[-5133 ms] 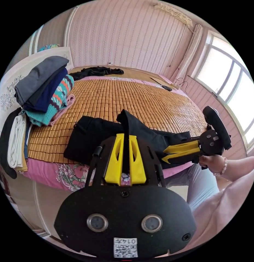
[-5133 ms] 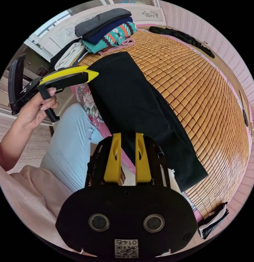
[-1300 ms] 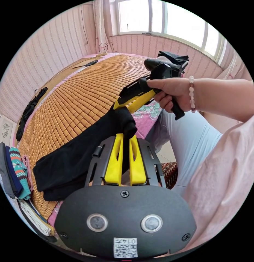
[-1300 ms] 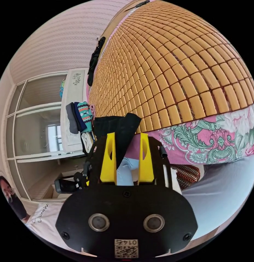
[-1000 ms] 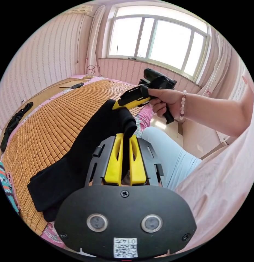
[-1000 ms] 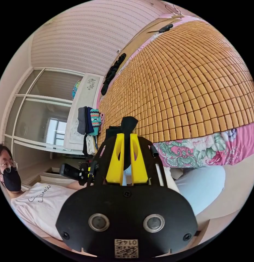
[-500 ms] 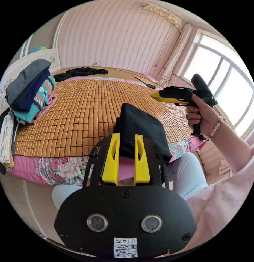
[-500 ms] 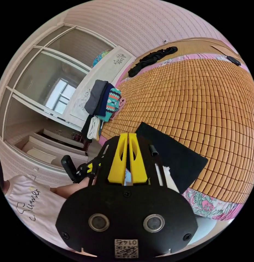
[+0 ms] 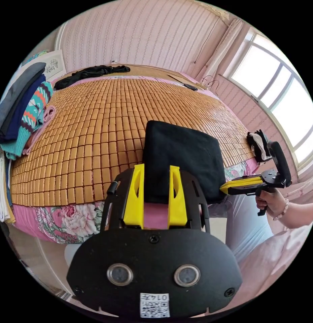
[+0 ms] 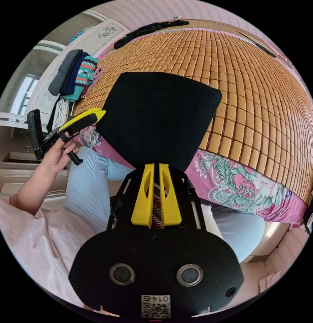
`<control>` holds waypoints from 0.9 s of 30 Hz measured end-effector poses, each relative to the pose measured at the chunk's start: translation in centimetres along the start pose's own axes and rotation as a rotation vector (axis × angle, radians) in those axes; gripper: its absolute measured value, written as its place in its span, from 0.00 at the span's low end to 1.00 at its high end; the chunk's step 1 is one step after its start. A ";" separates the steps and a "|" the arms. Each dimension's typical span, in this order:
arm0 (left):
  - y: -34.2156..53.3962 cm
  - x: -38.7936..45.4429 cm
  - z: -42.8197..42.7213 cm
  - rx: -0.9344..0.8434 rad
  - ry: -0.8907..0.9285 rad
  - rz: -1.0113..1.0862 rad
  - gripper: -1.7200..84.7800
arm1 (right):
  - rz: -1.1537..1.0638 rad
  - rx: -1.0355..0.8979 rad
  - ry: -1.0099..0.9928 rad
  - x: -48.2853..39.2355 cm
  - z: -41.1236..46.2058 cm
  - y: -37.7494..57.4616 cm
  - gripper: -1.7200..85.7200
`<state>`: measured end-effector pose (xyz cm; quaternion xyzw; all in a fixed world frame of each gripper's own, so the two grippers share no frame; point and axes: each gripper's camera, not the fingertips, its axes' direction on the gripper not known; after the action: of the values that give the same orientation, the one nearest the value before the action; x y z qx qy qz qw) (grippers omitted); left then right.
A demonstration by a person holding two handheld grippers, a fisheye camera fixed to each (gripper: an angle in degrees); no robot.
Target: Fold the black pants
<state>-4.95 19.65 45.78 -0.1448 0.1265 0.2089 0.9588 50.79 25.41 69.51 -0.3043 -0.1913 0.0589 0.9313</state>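
The black pants lie folded into a compact square on the bamboo mat, at the near edge of the bed. My left gripper is just short of that edge, open, with nothing between its jaws. My right gripper is shut and empty, held off the bed edge below the pants. In the left gripper view the right gripper points at the right side of the fold. In the right gripper view the left gripper sits by the fold's left corner.
A stack of folded clothes stands at the mat's left end, also seen as the stack. A loose black garment lies at the far side. A black and white bundle sits at the right end. The person's legs press against the floral sheet.
The lifted pants end was carried over and laid down, making the square fold. Both grippers let go; the left jaws opened, and both grippers drew back off the bed edge.
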 end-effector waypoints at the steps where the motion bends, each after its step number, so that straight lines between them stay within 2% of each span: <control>1: -0.6 0.2 1.5 -0.053 -0.048 0.030 0.15 | -0.025 -0.009 0.010 -0.1 -0.1 0.0 0.04; 4: -1.4 -0.7 3.7 -0.080 -0.016 0.027 0.16 | -0.083 -0.032 -0.033 0.5 -1.5 0.4 0.07; 6: -2.5 -1.3 3.8 -0.105 0.012 0.007 0.17 | -0.014 0.119 -0.085 2.4 -4.4 1.4 0.14; 8: -3.7 -1.6 3.2 -0.046 0.027 0.032 0.18 | 0.075 0.235 -0.119 4.4 -6.0 2.1 0.19; 11: -5.3 -2.1 4.4 -0.036 0.054 0.047 0.18 | 0.195 0.271 -0.201 7.8 -5.6 2.5 0.22; 14: -6.6 -2.2 7.2 -0.125 0.073 0.062 0.18 | 0.290 0.260 -0.337 10.1 -3.6 3.2 0.20; 17: -7.5 -2.4 8.7 -0.133 0.148 0.056 0.17 | 0.379 0.364 -0.436 11.9 -3.6 5.6 0.18; 21: -8.7 -3.4 9.7 -0.164 0.185 0.022 0.18 | 0.307 0.369 -0.546 12.1 -3.8 6.8 0.18; 27: -10.1 -3.7 11.4 -0.199 0.227 0.021 0.16 | 0.294 0.315 -0.398 9.7 -3.6 6.5 0.14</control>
<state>-1.71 13.28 59.71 -0.2606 0.2142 0.2125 0.9171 61.17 30.90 66.16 -0.1630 -0.3127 0.2808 0.8927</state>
